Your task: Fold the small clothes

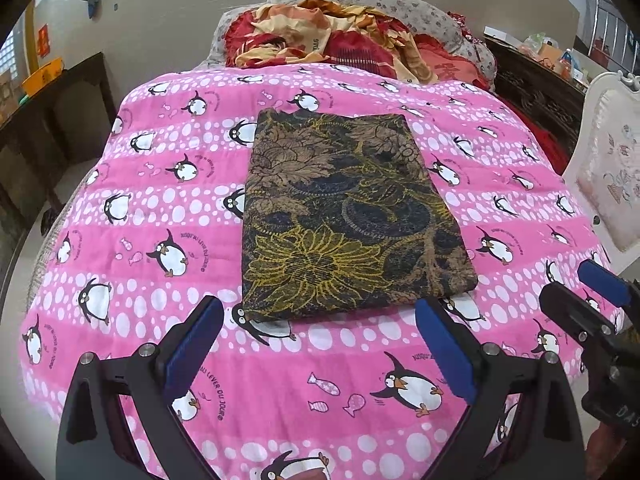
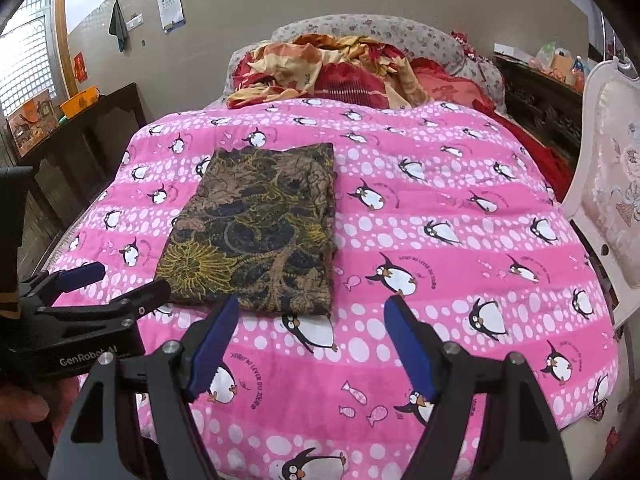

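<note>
Two grippers are hovering just short of the near edge of a folded dark floral garment [image 1: 352, 216] that is lying flat on a pink penguin-print quilt [image 1: 304, 380]. The left gripper [image 1: 320, 316] is holding its blue-padded jaws spread wide with nothing between them, its tips sitting at the two near corners of the garment without clearly touching the cloth. The right gripper [image 2: 310, 312] is likewise standing wide open and empty, its left fingertip lying close to the garment's near right corner and its right fingertip over bare quilt. In the left wrist view the right gripper is showing at the far right, just beside the left one; in the right wrist view the left gripper is showing at the left, near the garment's near left corner. The garment is forming a neat rectangle with straight long sides running from near to far, and its far edge is stopping well short of the heaped red and orange bedding [image 1: 332, 36] at the head of the bed. Open quilt is stretching widely to the right of the garment and in a narrower band to its left. A white upholstered chair [image 2: 612, 208] is standing against the bed's right edge, and a dark wooden cabinet [image 2: 80, 140] is sitting beyond the left edge.
</note>
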Motion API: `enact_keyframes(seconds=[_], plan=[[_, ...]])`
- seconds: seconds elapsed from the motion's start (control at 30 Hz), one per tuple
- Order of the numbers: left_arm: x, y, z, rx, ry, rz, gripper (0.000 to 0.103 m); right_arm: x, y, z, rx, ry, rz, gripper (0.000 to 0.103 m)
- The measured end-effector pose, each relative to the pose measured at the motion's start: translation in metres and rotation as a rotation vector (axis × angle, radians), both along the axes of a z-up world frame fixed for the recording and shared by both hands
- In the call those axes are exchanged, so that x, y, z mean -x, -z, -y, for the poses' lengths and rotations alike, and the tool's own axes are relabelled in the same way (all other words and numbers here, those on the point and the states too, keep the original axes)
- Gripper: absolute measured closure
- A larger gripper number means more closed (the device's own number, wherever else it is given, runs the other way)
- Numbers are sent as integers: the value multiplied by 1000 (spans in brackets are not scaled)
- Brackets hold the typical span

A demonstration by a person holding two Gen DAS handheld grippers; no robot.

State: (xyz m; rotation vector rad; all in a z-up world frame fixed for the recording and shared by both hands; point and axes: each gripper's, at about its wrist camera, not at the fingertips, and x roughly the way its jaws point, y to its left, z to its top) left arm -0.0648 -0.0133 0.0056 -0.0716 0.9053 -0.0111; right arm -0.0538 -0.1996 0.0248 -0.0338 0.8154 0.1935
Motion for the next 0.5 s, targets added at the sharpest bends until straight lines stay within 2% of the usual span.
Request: enact_keyframes(seconds=[0.33, 0.5], plan=[[1, 3, -2, 22, -3, 0, 23, 2, 0, -3, 7, -7, -5, 24], [3, 4, -3, -15, -19, 34, 23, 2, 1, -7, 16, -8, -11, 24]])
